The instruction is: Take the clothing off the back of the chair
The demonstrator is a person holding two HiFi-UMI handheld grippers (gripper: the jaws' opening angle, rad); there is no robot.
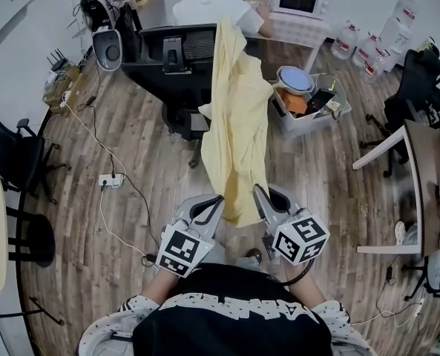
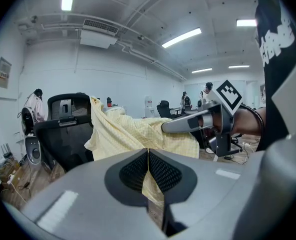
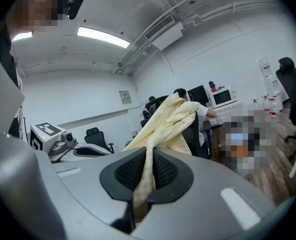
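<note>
Wood floor (image 1: 130, 199) lies below. Far off, the yellow shirt (image 1: 234, 117) hangs on the black chair (image 1: 171, 58) back and stretches near, where the left claw (image 1: 218, 200) and the right claw (image 1: 258, 193) both pinch its bottom edge.

Open-plan office; black swivel chair (image 1: 168, 54) ahead of the left gripper (image 1: 218, 199); desk (image 1: 420, 162) well right of the right gripper (image 1: 258, 191); microwave (image 1: 299, 1) and water jugs (image 1: 364, 47) far ahead; plank floor (image 1: 153, 150) below; strip lights (image 2: 181, 37) overhead.
</note>
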